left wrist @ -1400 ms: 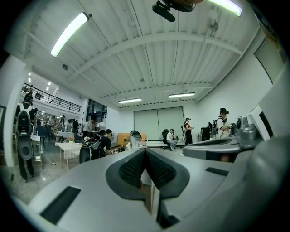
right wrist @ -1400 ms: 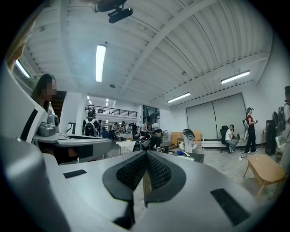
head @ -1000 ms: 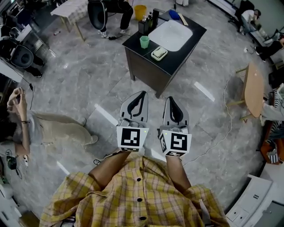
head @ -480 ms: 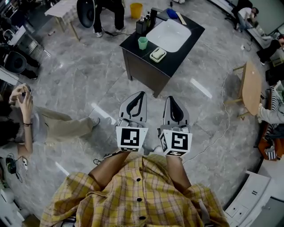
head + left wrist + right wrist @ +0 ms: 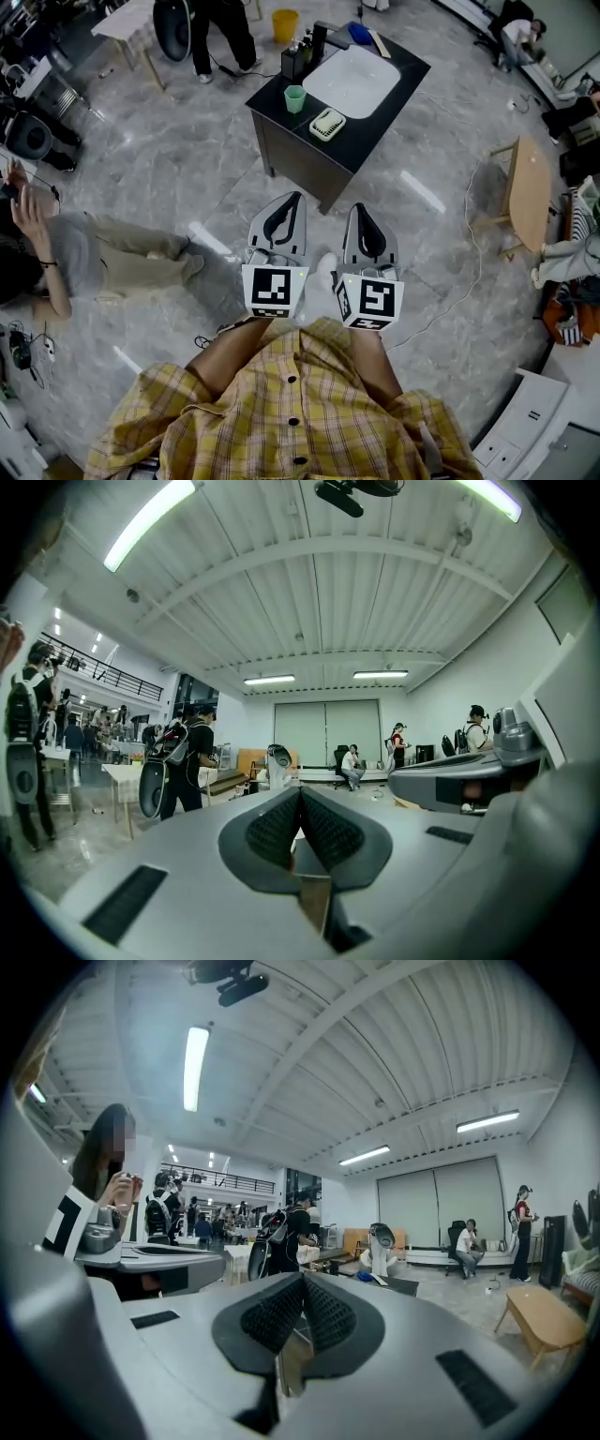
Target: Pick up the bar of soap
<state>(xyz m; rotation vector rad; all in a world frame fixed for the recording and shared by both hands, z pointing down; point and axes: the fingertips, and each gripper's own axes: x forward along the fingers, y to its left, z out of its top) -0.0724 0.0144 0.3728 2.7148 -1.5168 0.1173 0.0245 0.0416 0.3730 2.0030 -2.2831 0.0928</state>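
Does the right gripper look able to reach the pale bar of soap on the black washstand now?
Probably not yet. The right gripper, jaws shut, hangs well short: a stretch of grey floor separates it from the pale bar of soap on the black washstand. Nothing blocks the path.

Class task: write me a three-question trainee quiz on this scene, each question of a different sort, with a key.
1. True or false: the left gripper and the right gripper both have their jaws closed with nothing between them.
2. Where does the green cup stand? A: on the floor. B: on the black cabinet, near the soap dish. C: inside the sink basin.
3. Which gripper touches the cabinet?

Key: 1 true. 2 B. 3 neither; both are over the floor, short of it.
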